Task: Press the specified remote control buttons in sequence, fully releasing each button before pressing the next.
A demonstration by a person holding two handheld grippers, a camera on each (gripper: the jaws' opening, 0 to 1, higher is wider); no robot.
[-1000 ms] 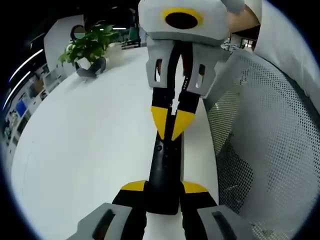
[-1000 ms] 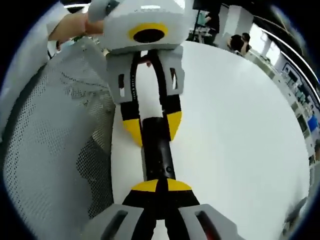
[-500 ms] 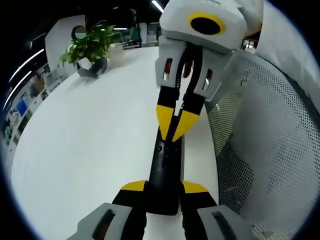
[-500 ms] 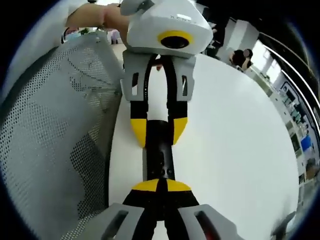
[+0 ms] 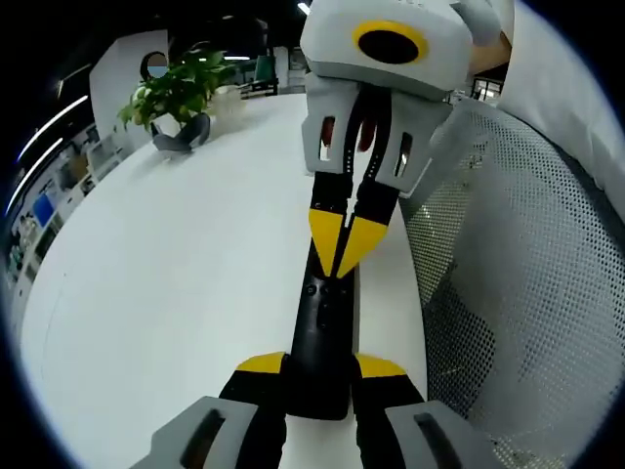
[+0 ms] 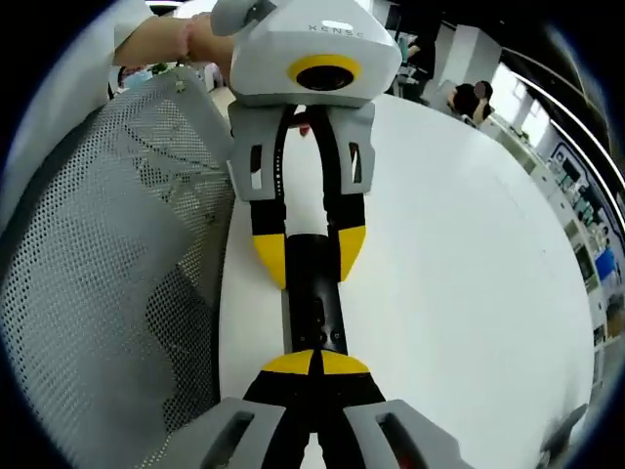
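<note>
A long black remote control (image 5: 322, 322) lies along the white table (image 5: 176, 274), near its edge. My left gripper (image 5: 320, 366) is shut on the remote's near end, one yellow-tipped jaw on each side. My right gripper (image 5: 339, 256) comes in from the top, shut, its two yellow tips together and resting on the remote's upper face. In the right gripper view the right gripper (image 6: 312, 363) has its joined tips on the remote (image 6: 314, 303), just past a cluster of buttons. The left gripper (image 6: 311, 256) clamps the far end there.
A grey mesh chair back (image 5: 518, 293) stands close beside the table edge and the remote, also seen as the mesh chair (image 6: 98, 293). A potted plant (image 5: 176, 93) sits at the table's far side. People (image 6: 469, 98) are in the background. A hand (image 6: 195, 39) holds the left gripper.
The right gripper's body tilted up and to the right, then eased back a little. Its shut tips stay at about the same spot on the remote. The left gripper keeps its hold.
</note>
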